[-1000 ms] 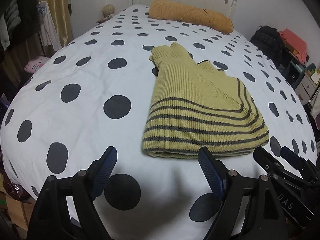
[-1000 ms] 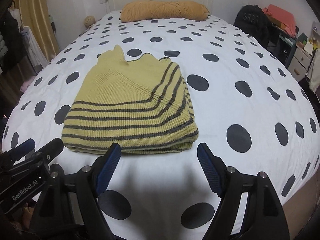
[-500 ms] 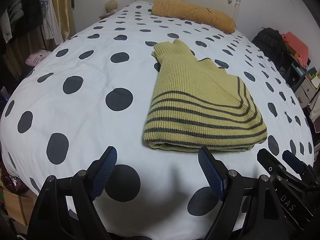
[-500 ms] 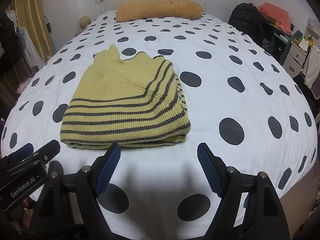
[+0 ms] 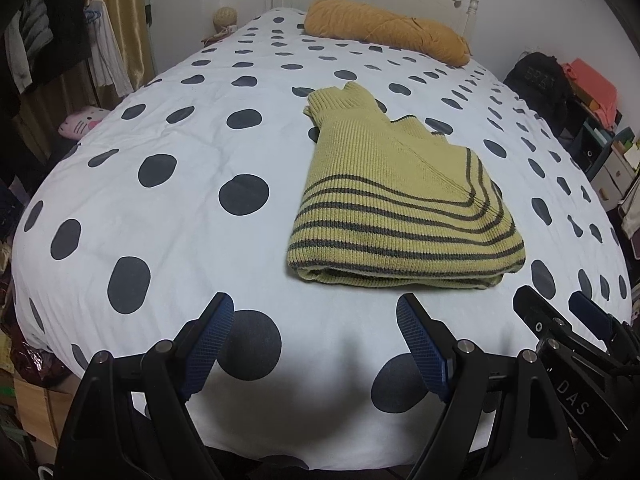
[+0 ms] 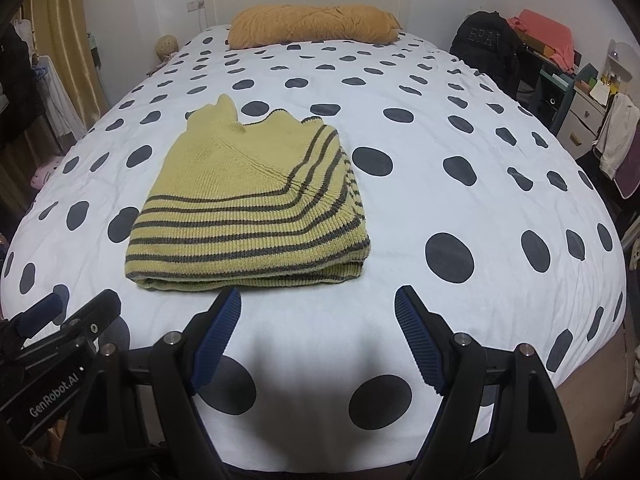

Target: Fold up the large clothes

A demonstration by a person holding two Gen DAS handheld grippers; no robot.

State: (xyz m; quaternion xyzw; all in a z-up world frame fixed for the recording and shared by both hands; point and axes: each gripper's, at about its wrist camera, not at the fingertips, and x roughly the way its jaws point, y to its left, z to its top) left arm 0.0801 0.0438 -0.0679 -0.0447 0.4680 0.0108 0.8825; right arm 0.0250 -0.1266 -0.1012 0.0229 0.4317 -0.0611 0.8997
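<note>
Left wrist view: your left tool (image 5: 316, 340) hangs over the near edge of the bed (image 5: 160, 216), its blue pads spread wide apart with nothing between them. A folded yellow-green sweater (image 5: 400, 216) with dark stripes lies flat on the polka-dot cover just beyond the pads, toward the right, its folded edge facing you. An orange pillow (image 5: 384, 30) rests at the headboard. Your right tool (image 5: 560, 316) shows at the lower right edge.

Right wrist view: your right tool (image 6: 318, 334) also stands with pads apart and empty, above the bed's (image 6: 480, 200) near edge. The sweater (image 6: 252, 208) lies just beyond, to the left of centre, clear of both pads. The pillow (image 6: 312, 24) sits at the bed's head; a black bag (image 6: 486, 48) stands at the right. Your left tool (image 6: 68, 312) shows at lower left.
</note>
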